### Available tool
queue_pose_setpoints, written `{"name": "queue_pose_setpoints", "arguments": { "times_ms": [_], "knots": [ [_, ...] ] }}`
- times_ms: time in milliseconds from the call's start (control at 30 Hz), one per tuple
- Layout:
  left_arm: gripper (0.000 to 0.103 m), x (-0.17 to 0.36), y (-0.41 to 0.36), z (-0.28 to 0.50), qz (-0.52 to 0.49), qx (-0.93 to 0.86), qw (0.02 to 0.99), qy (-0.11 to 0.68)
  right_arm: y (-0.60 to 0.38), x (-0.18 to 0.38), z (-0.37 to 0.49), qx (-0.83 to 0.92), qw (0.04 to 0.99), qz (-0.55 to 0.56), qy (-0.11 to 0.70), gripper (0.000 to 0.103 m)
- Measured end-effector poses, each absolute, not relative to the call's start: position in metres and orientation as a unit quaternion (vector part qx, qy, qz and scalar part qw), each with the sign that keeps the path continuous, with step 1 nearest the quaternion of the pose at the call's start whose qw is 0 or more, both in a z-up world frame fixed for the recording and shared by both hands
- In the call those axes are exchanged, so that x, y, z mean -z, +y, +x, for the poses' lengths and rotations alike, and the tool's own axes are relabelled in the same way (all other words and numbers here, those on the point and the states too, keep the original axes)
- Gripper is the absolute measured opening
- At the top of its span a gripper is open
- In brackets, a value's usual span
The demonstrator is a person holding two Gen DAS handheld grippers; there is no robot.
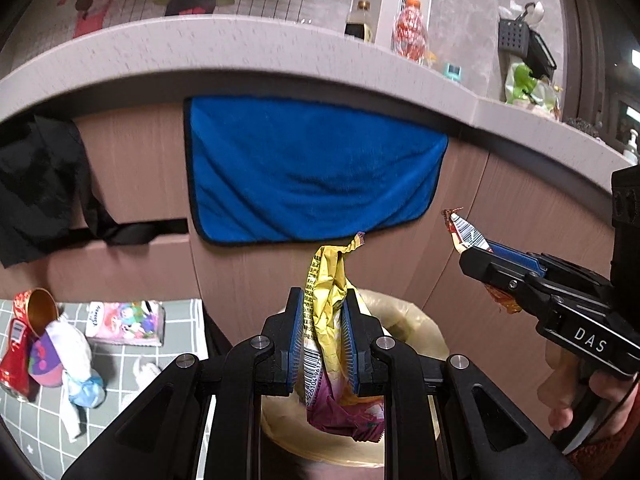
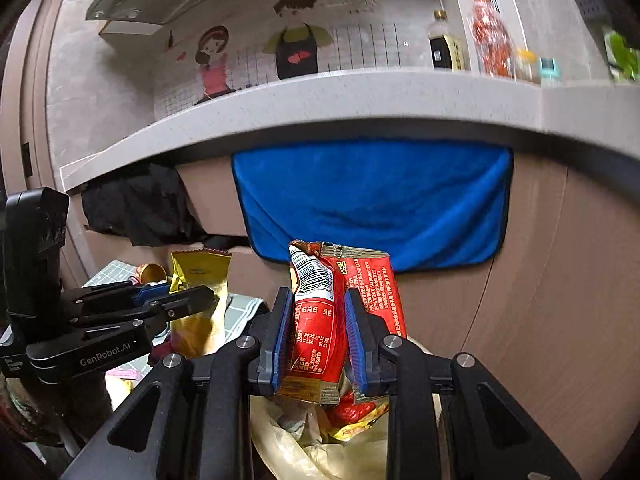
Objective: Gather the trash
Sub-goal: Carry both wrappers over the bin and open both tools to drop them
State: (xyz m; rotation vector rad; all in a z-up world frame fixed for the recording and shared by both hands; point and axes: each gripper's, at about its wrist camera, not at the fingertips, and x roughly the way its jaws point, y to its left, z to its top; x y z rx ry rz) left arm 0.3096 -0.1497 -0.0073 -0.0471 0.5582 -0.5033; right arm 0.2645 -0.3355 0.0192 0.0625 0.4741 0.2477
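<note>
My left gripper (image 1: 322, 312) is shut on a crumpled yellow and purple wrapper (image 1: 326, 280) and holds it over a trash bin lined with a pale plastic bag (image 1: 404, 316). My right gripper (image 2: 316, 314) is shut on a red snack wrapper (image 2: 320, 320) above the same bin's bag (image 2: 320, 448), where other wrappers lie. The right gripper also shows in the left wrist view (image 1: 476, 252), to the right. The left gripper shows in the right wrist view (image 2: 200, 296), to the left, with its yellow wrapper (image 2: 200, 280).
A blue towel (image 1: 312, 168) hangs on the cabinet under the counter (image 1: 240, 48). A black cloth (image 1: 40, 184) hangs at the left. On a grey checked mat (image 1: 168, 360) lie a red can (image 1: 16, 352), a tissue pack (image 1: 126, 322) and crumpled trash (image 1: 68, 356). Bottles (image 1: 408, 28) stand on the counter.
</note>
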Motion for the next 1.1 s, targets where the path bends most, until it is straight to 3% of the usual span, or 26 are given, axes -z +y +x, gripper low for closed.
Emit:
{"name": "queue_pose_setpoints", "arguments": {
  "times_ms": [933, 1000, 1067, 1100],
  "knots": [
    [0.019, 0.048, -0.162, 0.355, -0.048, 0.262, 0.901, 0.342, -0.357, 0.044, 0.313, -0.130, 0.937, 0.109, 0.306, 0.028],
    [0.030, 0.052, -0.164, 0.362, -0.058, 0.287, 0.890, 0.350, -0.359, 0.047, 0.316, -0.128, 0.937, 0.113, 0.305, 0.031],
    [0.053, 0.058, -0.163, 0.372, -0.077, 0.308, 0.874, 0.369, -0.363, 0.050, 0.318, -0.118, 0.936, 0.125, 0.308, 0.049],
    [0.066, 0.059, -0.162, 0.374, -0.083, 0.306, 0.871, 0.374, -0.366, 0.051, 0.318, -0.113, 0.935, 0.136, 0.308, 0.051]
  ]
}}
